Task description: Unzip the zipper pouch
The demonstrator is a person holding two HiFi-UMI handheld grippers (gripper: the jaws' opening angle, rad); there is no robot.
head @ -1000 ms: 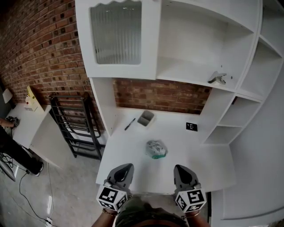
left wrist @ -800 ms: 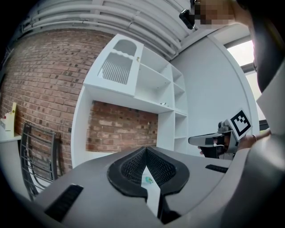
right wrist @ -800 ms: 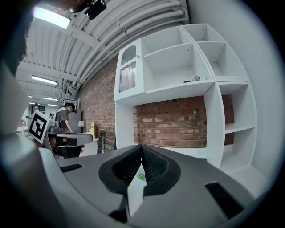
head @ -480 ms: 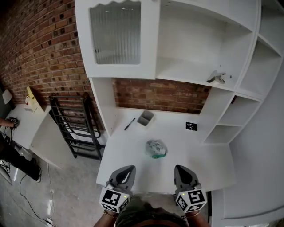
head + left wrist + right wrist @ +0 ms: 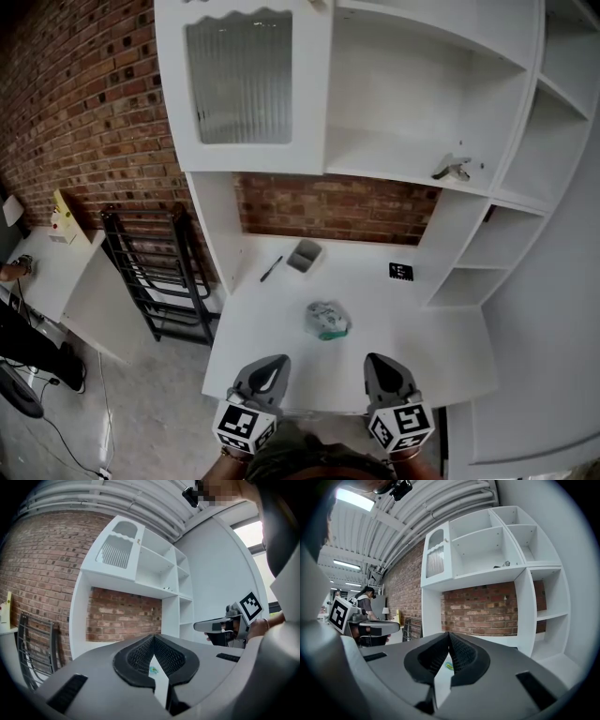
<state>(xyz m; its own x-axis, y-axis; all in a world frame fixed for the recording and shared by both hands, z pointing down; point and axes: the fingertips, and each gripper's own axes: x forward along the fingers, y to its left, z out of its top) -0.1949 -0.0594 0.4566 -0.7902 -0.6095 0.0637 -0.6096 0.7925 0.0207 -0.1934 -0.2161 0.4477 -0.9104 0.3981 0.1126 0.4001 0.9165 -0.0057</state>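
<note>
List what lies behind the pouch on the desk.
Behind the pouch: a grey box, a pen and a marker tag, all apart from it. The box's contents cannot be made out.

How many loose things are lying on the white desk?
4: a zipper pouch in the middle, a pen and a grey tray back left, a black marker tag back right.
</note>
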